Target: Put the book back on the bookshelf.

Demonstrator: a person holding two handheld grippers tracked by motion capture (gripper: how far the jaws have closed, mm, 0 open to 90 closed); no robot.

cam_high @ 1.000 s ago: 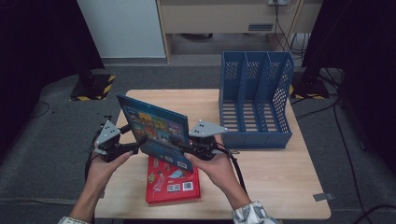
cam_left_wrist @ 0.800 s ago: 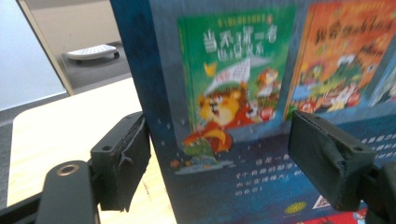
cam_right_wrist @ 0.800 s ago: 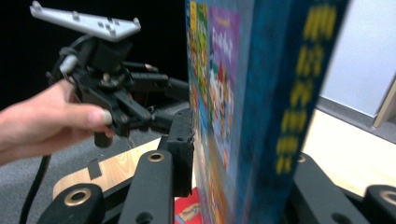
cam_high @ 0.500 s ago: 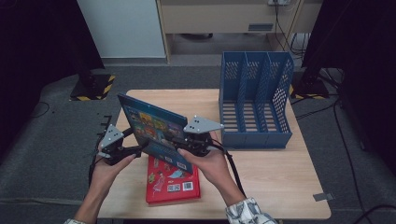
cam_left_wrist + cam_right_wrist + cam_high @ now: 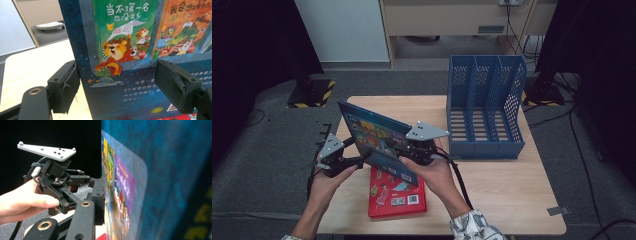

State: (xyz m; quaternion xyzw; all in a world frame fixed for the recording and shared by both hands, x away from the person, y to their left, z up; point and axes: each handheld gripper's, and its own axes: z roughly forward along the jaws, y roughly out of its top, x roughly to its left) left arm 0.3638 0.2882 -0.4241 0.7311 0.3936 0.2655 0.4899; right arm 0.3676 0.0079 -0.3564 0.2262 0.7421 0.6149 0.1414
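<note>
Bare tabletop [image 5: 492,185] right of red book [image 5: 397,192]

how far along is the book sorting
Nothing is filed: the blue file rack holds no book. In hand: the right tongs clamp the blue picture book tilted above the table; the left tongs stand open beside it. Left: racking it, then the red book.

Two books, one file rack, two grippers
One blue book [image 5: 377,141] is held up, one red book [image 5: 396,194] lies flat, one blue rack [image 5: 484,107] has three compartments
</note>
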